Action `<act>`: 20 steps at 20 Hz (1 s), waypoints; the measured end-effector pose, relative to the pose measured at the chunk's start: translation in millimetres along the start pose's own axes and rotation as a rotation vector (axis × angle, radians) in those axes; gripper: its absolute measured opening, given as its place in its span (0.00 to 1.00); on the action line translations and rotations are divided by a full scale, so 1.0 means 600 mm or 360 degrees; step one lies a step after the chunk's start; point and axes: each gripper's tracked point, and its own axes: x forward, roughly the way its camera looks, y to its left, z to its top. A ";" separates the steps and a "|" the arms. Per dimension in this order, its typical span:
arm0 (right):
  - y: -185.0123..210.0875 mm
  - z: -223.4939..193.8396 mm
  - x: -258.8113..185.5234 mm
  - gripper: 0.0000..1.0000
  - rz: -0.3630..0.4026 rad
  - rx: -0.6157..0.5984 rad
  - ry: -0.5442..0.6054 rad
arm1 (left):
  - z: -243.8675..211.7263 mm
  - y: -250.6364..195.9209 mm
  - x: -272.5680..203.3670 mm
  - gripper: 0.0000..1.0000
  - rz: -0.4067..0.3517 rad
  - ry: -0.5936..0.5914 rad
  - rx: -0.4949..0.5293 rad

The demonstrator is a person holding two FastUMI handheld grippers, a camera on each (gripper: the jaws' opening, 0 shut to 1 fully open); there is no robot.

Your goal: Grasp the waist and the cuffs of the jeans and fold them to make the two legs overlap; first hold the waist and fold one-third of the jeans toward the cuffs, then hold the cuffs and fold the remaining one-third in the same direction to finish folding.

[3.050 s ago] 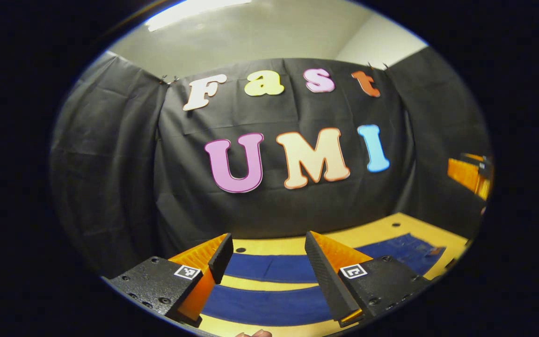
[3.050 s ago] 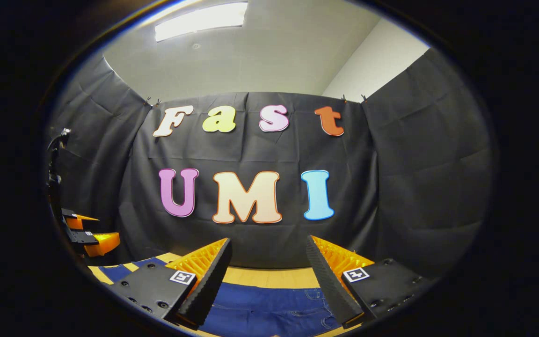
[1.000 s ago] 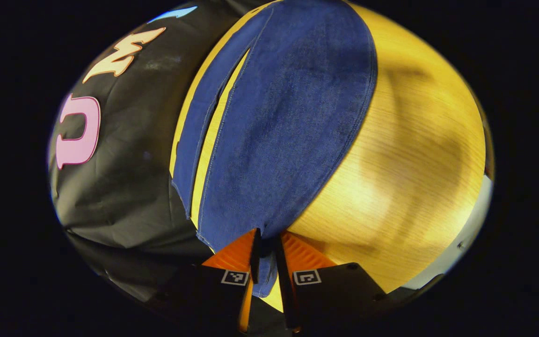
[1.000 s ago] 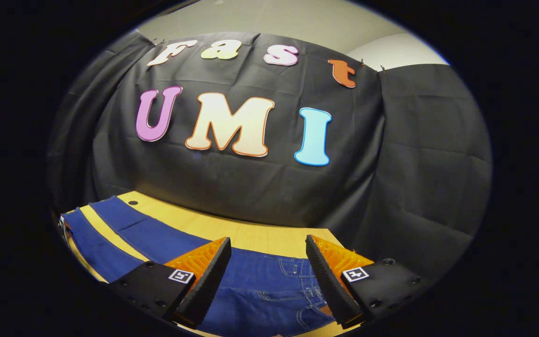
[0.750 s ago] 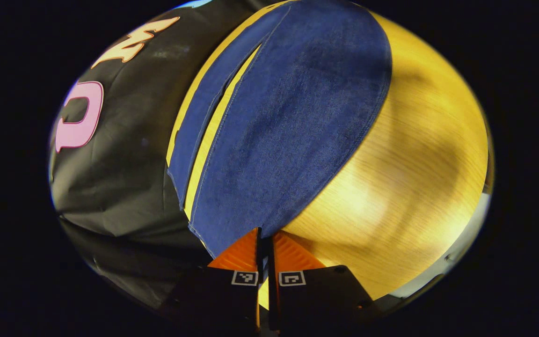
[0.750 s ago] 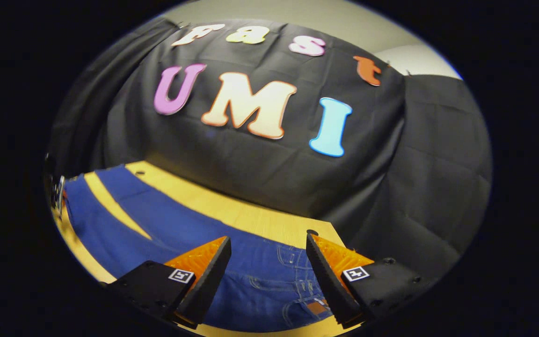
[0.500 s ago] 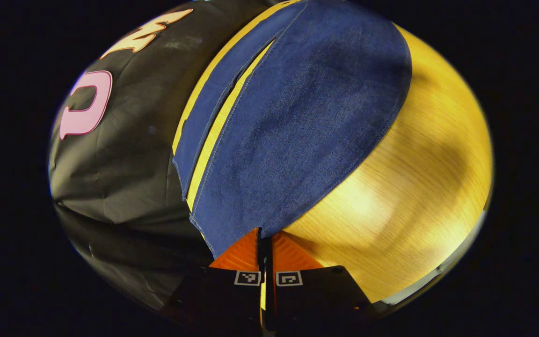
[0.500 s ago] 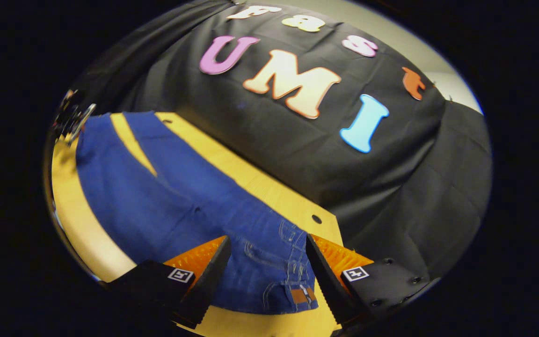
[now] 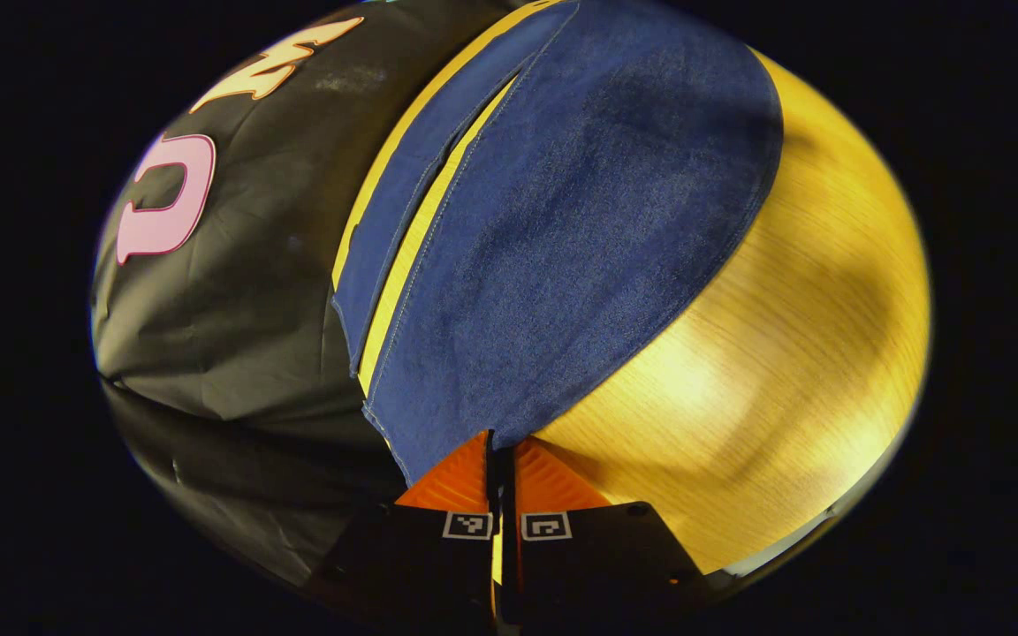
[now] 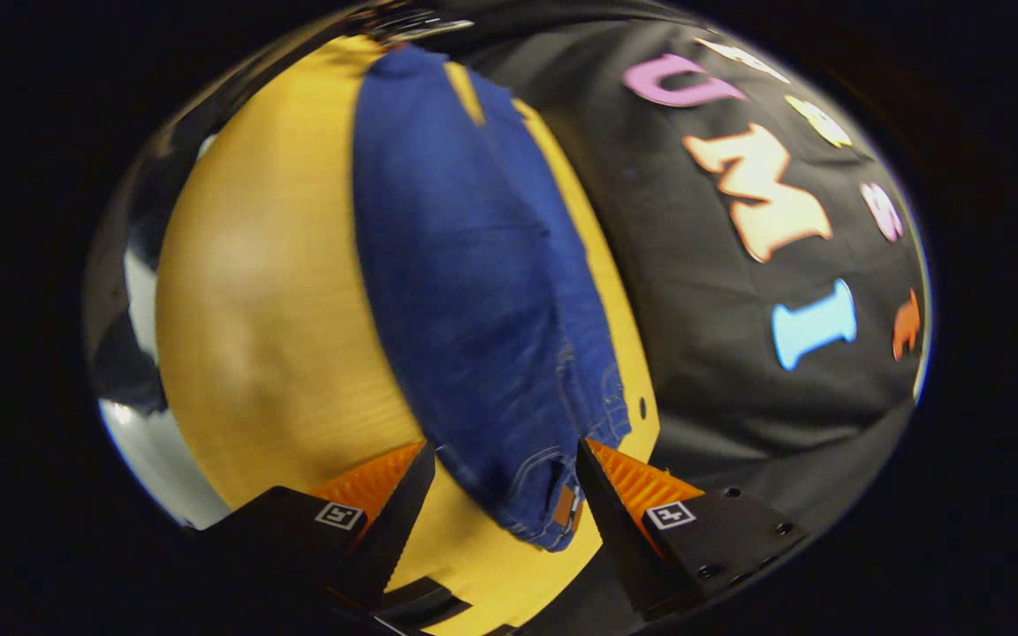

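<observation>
Left gripper (image 9: 500, 446): two wedge-shaped ribbed fingers (image 9: 456, 481) are sitting on matte black textured blocks (image 9: 412, 565), each wearing a small square black-and-white fiducial tag (image 9: 467, 525). Right gripper (image 10: 503, 450) is showing the same build, round screw heads (image 10: 726, 492) dotting its blocks.

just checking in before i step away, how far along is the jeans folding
Barely started. Done: the left gripper is shut on the cuff end of the near leg of the jeans. In hand: the right gripper is open, its fingers either side of the waist, not yet closed. Left: the legs lie flat and apart on the table, so overlapping them and both one-third folds remain.
</observation>
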 end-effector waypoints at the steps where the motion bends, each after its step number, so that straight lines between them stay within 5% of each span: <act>1: 0.005 -0.006 0.008 1.00 0.0004 -0.0059 -0.0003 | -0.001 0.000 0.002 0.00 0.0004 0.0003 0.0008; 4: -0.002 -0.014 0.019 0.88 -0.0006 -0.0027 0.0025 | 0.000 0.000 0.000 0.00 0.0014 0.0003 0.0002; 7: 0.001 -0.008 0.053 0.65 0.0020 0.0001 0.0032 | 0.002 -0.001 0.000 0.00 0.0011 0.0010 -0.0010; 11: 0.012 -0.002 0.044 0.01 -0.0035 0.0001 0.0061 | 0.000 0.002 0.002 0.00 0.0021 0.0020 -0.0066; 13: 0.001 -0.009 0.047 0.04 -0.0044 0.0223 0.0112 | 0.001 0.001 0.001 0.00 -0.0007 0.0060 -0.0197; 15: -0.055 -0.003 0.039 0.02 -0.0177 0.0458 0.0131 | 0.010 0.004 -0.002 0.00 -0.0022 0.0069 -0.0380; 20: -0.165 0.040 0.035 0.03 -0.0439 0.0821 0.0117 | 0.042 0.060 -0.034 0.00 0.0109 0.0047 -0.0576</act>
